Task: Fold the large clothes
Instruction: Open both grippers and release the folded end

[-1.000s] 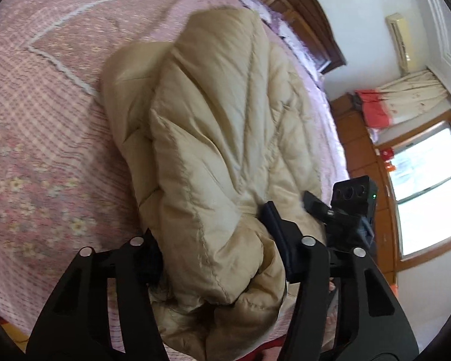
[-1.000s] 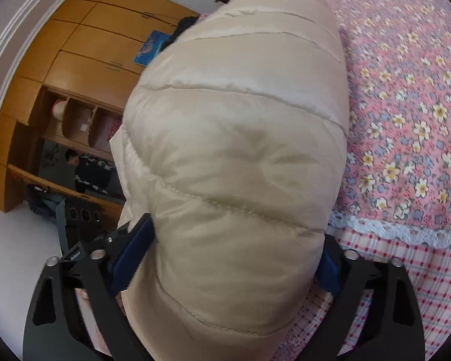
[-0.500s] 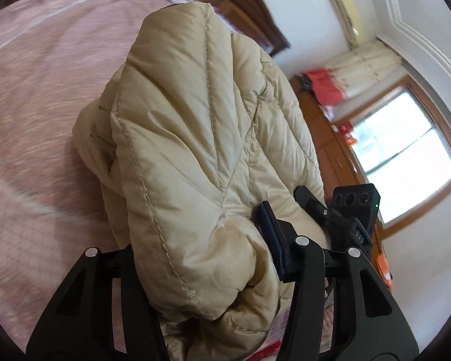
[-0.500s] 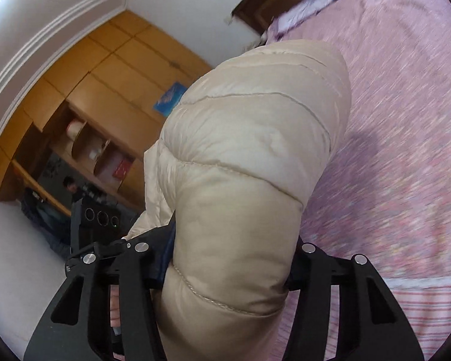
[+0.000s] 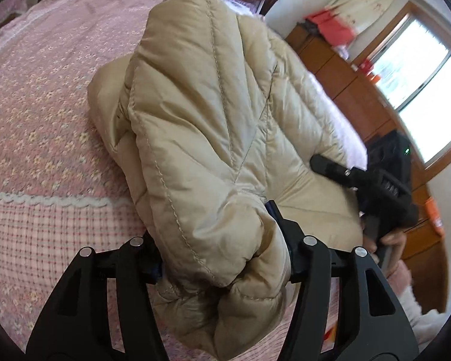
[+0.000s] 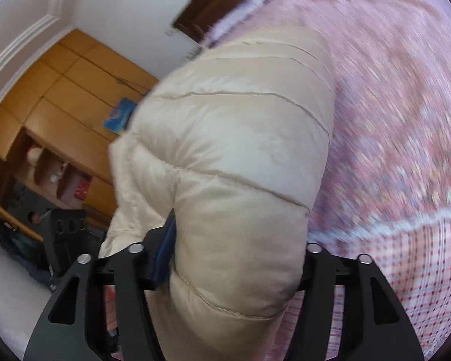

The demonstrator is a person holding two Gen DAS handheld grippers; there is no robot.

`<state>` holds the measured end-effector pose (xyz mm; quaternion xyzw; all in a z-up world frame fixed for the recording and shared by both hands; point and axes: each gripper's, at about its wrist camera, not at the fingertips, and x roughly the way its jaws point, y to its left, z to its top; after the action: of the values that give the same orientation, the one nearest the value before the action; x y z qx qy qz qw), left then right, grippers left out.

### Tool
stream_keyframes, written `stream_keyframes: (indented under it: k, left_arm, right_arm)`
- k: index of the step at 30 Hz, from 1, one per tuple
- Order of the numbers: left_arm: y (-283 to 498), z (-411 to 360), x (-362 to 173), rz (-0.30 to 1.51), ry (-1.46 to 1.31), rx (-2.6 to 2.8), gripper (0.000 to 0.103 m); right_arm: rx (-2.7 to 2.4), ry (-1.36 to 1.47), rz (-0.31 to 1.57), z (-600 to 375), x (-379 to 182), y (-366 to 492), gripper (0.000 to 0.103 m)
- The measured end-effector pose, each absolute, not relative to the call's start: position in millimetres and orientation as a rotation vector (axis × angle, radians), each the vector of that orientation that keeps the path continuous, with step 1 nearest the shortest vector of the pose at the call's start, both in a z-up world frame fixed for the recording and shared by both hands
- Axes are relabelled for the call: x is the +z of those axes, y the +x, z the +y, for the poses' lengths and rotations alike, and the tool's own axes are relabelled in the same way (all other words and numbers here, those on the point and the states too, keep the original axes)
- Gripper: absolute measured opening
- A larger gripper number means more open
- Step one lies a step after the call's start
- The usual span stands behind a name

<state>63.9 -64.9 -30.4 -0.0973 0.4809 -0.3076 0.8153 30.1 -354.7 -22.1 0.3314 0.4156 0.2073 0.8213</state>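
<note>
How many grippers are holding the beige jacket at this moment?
2. The left gripper has a padded fold of the beige jacket between its opening jaws; the right gripper, also opening, has another fold.

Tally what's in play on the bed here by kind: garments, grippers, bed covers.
Padded beige jacket: 1
Grippers: 2, left gripper and right gripper, jaws of both opening with jacket padding between them
Pink floral bedspread: 1
Total: 4
</note>
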Motion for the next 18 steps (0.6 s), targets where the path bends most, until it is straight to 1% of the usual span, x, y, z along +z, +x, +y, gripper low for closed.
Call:
stream_keyframes:
  k: [1, 4, 6, 10, 15, 16, 18]
  left_arm:
    - [60, -61, -28, 1.025, -0.195, -0.651, 0.059]
    - [55, -54, -28, 1.027, -0.175, -0.638, 0.061]
    - [47, -48, -26, 1.038, -0.182, -0.627, 0.063]
    - [36, -31, -13, 1.032, -0.207, -0.609, 0.064]
    - [23, -18, 11, 0.973, -0.176, -0.552, 0.064]
    - [22, -16, 17, 0.959, -0.17, -0.541, 0.064]
    - [22, -10, 33, 0.91, -0.142, -0.508, 0.064]
  right_arm:
    - [0.437, 0.701, 0.889, -353, -23, 28, 0.066]
    - [0.407, 0.648, 0.895, -348, -20, 24, 0.071]
    - [0.387, 0.618, 0.9, -345, -13, 21, 0.072]
    - [0.32, 0.579, 0.88, -357, 2, 6, 0.077]
    - [0.119, 0.47, 0.753, -378, 36, -11, 0.077]
    - [0.098, 0.456, 0.738, -380, 37, -8, 0.072]
    - [0.087, 0.459, 0.726, -377, 38, 6, 0.068]
